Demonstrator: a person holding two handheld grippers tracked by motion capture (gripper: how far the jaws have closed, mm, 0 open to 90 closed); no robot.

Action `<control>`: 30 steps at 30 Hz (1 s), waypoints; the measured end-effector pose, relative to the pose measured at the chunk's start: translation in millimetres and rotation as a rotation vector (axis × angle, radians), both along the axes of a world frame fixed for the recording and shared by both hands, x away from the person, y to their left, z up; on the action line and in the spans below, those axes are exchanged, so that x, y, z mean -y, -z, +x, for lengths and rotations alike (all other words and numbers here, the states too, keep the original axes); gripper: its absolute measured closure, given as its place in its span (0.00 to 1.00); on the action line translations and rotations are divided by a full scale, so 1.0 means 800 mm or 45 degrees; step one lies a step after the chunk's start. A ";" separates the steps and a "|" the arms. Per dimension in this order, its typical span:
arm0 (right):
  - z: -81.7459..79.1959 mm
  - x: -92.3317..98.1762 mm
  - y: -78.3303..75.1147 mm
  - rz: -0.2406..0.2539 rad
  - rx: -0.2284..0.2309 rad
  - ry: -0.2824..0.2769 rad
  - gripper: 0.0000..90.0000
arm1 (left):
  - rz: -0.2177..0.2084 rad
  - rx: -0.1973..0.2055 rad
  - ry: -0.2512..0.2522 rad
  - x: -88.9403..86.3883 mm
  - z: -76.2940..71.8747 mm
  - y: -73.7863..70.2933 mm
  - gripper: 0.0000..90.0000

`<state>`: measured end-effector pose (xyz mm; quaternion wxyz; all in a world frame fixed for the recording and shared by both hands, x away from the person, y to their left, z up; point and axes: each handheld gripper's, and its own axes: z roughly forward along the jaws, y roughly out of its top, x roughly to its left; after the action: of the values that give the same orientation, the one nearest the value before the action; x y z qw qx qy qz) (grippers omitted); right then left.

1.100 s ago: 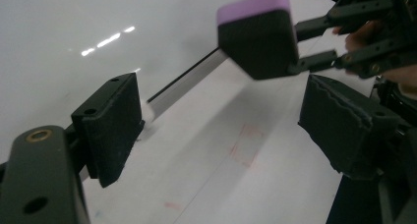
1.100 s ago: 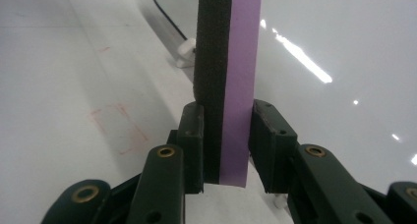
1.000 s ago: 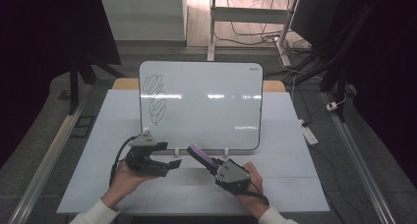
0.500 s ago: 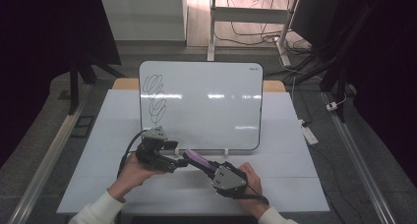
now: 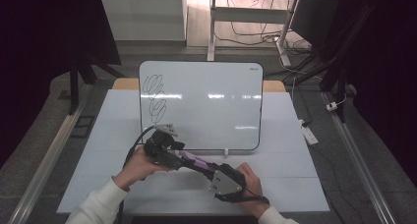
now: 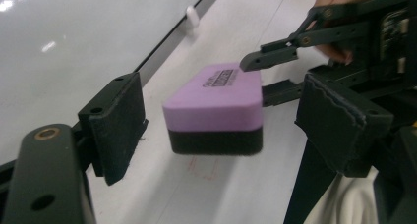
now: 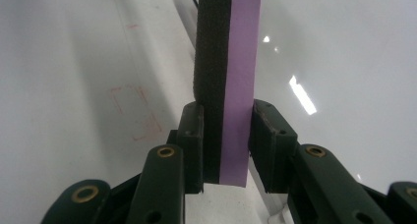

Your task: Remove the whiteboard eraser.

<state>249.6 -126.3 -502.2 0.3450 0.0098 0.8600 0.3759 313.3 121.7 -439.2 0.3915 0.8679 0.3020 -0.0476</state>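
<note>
Dark room, grey floor [image 5: 44, 135], cables [image 5: 251, 32] under a lit desk [image 5: 211, 22] behind.

Bare table [image 5: 295, 184] at lower right and far left of the high view, free to pass. Whiteboard [image 5: 206, 101] blocking the centre, its clip [image 5: 226, 152] at the lower edge. Eraser [image 6: 216, 106] between the left gripper [image 6: 236, 121] pads, gaps either side.

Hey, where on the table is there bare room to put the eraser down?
The white table is bare to the right of the right gripper, up to its right edge, and along the left strip beside the whiteboard. It is crowded at front centre, where the left gripper meets the purple eraser just below the whiteboard's bottom edge.
</note>
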 end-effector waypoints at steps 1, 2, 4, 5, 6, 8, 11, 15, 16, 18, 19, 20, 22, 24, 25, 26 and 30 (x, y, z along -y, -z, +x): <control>0.000 -0.001 0.001 -0.005 0.010 -0.006 0.75 | 0.014 -0.005 0.006 0.001 0.002 -0.001 0.23; 0.000 -0.001 0.001 -0.005 0.010 -0.006 0.75 | 0.032 -0.015 0.016 0.002 0.004 -0.002 0.23; -0.001 -0.002 0.002 -0.032 0.038 -0.033 0.75 | 0.057 -0.029 0.032 0.005 0.008 -0.003 0.24; -0.001 -0.002 0.002 -0.032 0.038 -0.033 0.75 | 0.069 -0.041 0.047 0.007 0.011 -0.004 0.24; -0.002 -0.002 0.003 -0.050 0.044 -0.044 0.75 | 0.089 -0.059 0.067 0.009 0.013 -0.004 0.26; -0.003 -0.004 0.003 -0.076 0.070 -0.065 0.75 | 0.140 -0.086 0.098 0.015 0.018 -0.004 0.26; -0.006 -0.007 0.005 -0.107 0.116 -0.100 0.75 | 0.183 -0.141 0.141 0.023 0.023 -0.004 0.26; -0.010 -0.009 0.006 -0.142 0.164 -0.136 0.75 | 0.241 -0.210 0.207 0.031 0.029 -0.001 0.26; -0.010 -0.009 0.006 -0.142 0.164 -0.136 0.75 | 0.261 -0.224 0.225 0.033 0.031 0.000 0.26; -0.010 -0.009 0.005 -0.175 0.191 -0.162 0.75 | 0.285 -0.255 0.249 0.038 0.032 0.002 0.27; -0.011 -0.010 0.005 -0.177 0.208 -0.175 0.75 | 0.294 -0.272 0.259 0.040 0.033 0.002 0.27; -0.011 -0.010 0.005 -0.177 0.208 -0.175 0.75 | 0.303 -0.281 0.272 0.042 0.034 0.003 0.27; -0.013 -0.010 0.004 -0.191 0.218 -0.185 0.75 | 0.325 -0.289 0.288 0.046 0.035 0.005 0.29; -0.014 -0.011 0.005 -0.183 0.233 -0.188 0.75 | 0.345 -0.295 0.304 0.050 0.035 0.007 0.31; -0.014 -0.011 0.005 -0.183 0.233 -0.188 0.75 | 0.354 -0.298 0.310 0.052 0.035 0.008 0.31; -0.015 -0.011 0.005 -0.191 0.239 -0.193 0.75 | 0.360 -0.302 0.313 0.053 0.036 0.009 0.32; -0.017 -0.012 0.002 -0.191 0.274 -0.209 0.75 | 0.404 -0.328 0.356 0.059 0.036 0.015 0.39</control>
<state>236.0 -117.0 -503.8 0.4032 -0.1267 0.8416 0.3362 342.5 74.1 -451.3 0.1982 0.9386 0.2300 -0.1637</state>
